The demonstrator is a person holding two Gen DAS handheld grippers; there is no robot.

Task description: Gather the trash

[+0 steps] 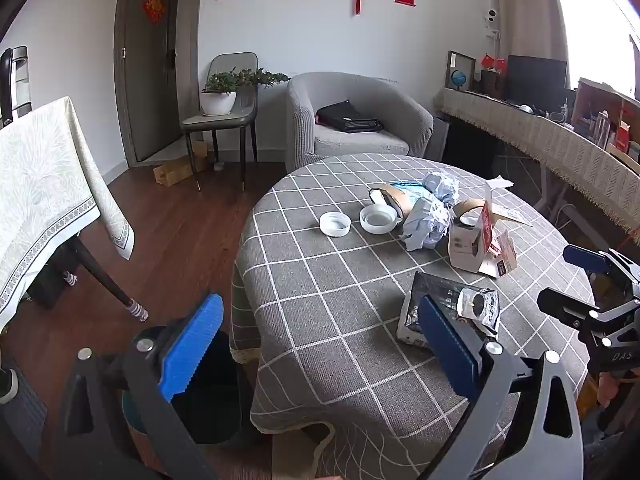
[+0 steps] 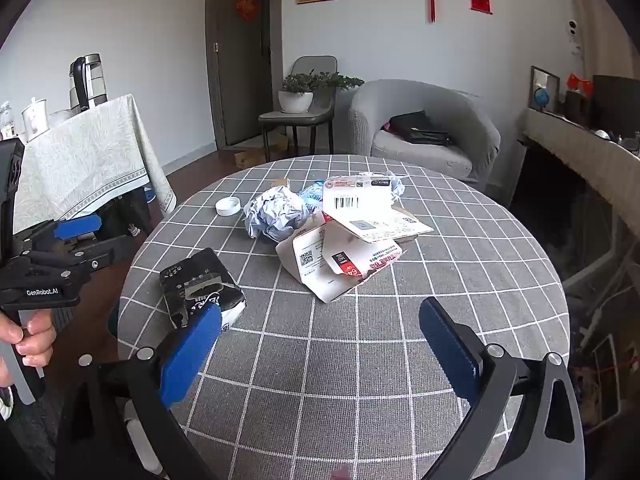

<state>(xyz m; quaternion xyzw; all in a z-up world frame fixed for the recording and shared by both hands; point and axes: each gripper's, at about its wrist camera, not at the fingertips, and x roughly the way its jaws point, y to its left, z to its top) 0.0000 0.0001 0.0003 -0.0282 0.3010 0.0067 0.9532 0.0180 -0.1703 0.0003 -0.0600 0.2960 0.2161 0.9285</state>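
Note:
A round table with a grey checked cloth (image 1: 320, 280) carries the trash. On it lie two white lids (image 1: 335, 224), crumpled pale-blue paper balls (image 1: 426, 224), a cardboard tape roll (image 1: 394, 198), a torn white carton (image 1: 466, 246) and a black packet (image 1: 460, 308). My left gripper (image 1: 320, 344) hovers open over the table's near left edge, its right finger just before the packet. My right gripper (image 2: 320, 348) is open above bare cloth, short of the flattened cartons (image 2: 348, 252), the paper ball (image 2: 276, 212) and the black packet (image 2: 204, 284). Nothing sits between either pair of fingers.
A dark bin (image 1: 212, 392) stands on the floor by the table's left side. Behind are a grey armchair (image 1: 360, 120) with a black bag, a chair with a potted plant (image 1: 218, 98), a cloth-covered side table (image 1: 48, 184) at left and a long sideboard (image 1: 560, 140) at right.

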